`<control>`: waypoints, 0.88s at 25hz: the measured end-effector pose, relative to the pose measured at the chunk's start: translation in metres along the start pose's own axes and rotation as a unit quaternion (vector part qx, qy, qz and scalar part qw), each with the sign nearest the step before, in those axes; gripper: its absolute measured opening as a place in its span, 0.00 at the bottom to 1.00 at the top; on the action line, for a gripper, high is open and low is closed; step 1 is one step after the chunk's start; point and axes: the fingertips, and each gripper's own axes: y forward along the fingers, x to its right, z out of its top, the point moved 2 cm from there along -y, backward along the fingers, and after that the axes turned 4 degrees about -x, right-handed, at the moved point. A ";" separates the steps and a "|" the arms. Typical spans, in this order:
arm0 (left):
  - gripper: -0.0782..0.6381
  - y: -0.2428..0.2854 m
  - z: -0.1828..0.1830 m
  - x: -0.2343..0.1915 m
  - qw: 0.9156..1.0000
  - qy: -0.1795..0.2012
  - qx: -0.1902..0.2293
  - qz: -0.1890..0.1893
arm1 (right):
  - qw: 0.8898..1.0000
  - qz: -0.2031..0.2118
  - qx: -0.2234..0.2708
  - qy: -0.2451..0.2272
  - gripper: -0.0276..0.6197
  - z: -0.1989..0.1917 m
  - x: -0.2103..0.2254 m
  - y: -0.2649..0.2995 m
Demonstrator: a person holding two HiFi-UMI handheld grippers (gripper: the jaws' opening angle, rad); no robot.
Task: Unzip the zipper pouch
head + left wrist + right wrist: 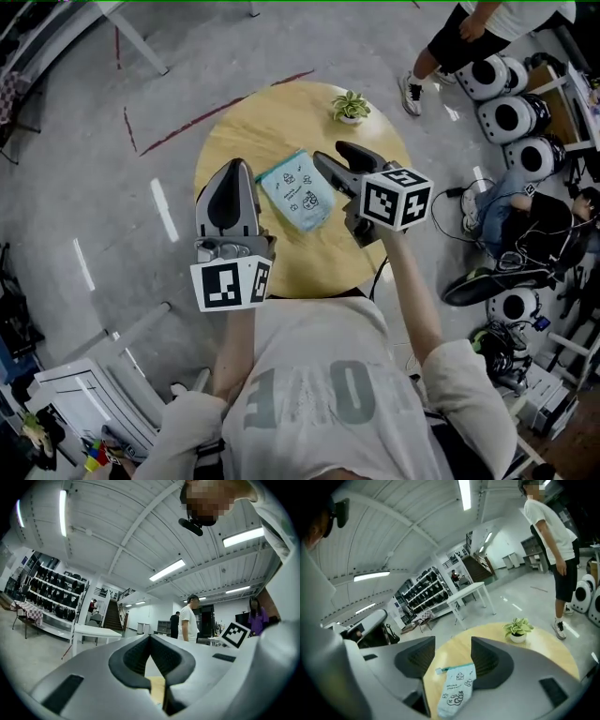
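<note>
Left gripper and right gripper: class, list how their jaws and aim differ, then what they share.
The left gripper has shut jaws; the right gripper has them apart. The left gripper points level; the right gripper tilts down toward the zipper pouch. Both hold nothing.

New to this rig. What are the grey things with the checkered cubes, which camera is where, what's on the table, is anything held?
There is no robot here. A person holds a two-jaw gripper in each hand, and the marker cubes are part of the grippers. The top-down picture comes from a camera on the person's head. The other two come from cameras riding on each gripper, looking along its jaws. On the round wooden table are a light-blue zipper pouch and a small potted plant. The left gripper is shut and empty, pointing out at the room. The right gripper is open above the pouch, which shows between its jaws ungripped. Nothing is held.
</note>
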 end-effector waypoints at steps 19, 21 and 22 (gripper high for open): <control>0.15 0.006 -0.039 -0.043 0.997 -0.017 -0.037 0.062 | 0.966 -0.013 -0.234 0.111 0.36 -0.095 0.088 0.124; 0.15 0.006 -0.042 -0.044 0.997 -0.019 -0.038 0.064 | 0.964 -0.016 -0.242 0.111 0.36 -0.101 0.089 0.126; 0.15 0.006 -0.042 -0.044 0.997 -0.020 -0.038 0.064 | 0.963 -0.017 -0.245 0.110 0.35 -0.103 0.090 0.126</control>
